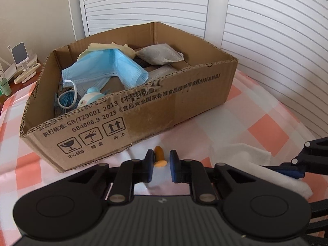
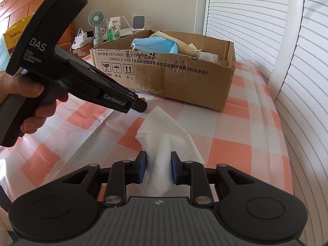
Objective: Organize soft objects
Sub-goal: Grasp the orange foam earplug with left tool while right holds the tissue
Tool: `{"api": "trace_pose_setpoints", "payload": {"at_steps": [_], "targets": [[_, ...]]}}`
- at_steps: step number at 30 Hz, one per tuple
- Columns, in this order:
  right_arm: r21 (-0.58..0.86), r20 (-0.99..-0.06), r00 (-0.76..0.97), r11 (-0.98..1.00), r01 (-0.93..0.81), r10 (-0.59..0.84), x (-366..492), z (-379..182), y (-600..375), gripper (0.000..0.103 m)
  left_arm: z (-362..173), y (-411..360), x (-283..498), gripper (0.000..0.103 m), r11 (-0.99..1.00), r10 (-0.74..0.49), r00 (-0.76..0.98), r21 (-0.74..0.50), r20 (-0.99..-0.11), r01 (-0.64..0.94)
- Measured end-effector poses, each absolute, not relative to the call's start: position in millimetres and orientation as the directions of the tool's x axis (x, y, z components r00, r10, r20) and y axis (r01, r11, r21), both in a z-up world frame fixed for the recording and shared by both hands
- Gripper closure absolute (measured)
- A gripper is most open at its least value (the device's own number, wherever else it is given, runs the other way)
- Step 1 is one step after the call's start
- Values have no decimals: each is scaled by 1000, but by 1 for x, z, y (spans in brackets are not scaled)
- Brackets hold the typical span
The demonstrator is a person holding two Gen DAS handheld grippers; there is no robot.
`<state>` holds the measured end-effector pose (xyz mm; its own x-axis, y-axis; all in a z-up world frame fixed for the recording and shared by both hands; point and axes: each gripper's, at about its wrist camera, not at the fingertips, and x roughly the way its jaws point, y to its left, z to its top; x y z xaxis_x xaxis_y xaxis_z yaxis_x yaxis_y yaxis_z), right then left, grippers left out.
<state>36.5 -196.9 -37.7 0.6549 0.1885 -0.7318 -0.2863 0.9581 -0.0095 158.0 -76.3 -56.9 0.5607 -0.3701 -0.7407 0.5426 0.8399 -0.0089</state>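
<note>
A small orange earplug (image 1: pixel 159 158) lies on the checked cloth just in front of the cardboard box (image 1: pixel 174 106). My left gripper (image 1: pixel 162 165) is open, its pads on either side of the earplug, not touching it. A white tissue (image 2: pixel 164 135) lies on the cloth to the right; it also shows in the left wrist view (image 1: pixel 242 157). My right gripper (image 2: pixel 158 167) is open, with a raised fold of the tissue between its pads. The box (image 2: pixel 184 82) holds blue face masks (image 1: pixel 110 69), a grey pouch (image 1: pixel 160 54) and a yellow cloth (image 1: pixel 98 48).
The left gripper and the hand holding it (image 2: pixel 67 69) fill the left of the right wrist view. A side table (image 2: pixel 82 51) behind the box carries a small fan (image 2: pixel 96 20), bottles and a charger. White slatted doors (image 2: pixel 246 10) stand behind and to the right.
</note>
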Motion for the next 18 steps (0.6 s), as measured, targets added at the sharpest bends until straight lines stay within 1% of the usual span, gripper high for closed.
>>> {"api": "trace_pose_setpoints", "payload": {"at_steps": [16,18], "targets": [[-18,-728,663,961,-275,176,36,-31,-199,77,-47,-68,152,93,832,-372,556,-2,-743,554],[-27,-730,663,962,-273,168,36,-30,-199,74,-45,-65,150,93,828,-378,552,-4,-743,561]]}}
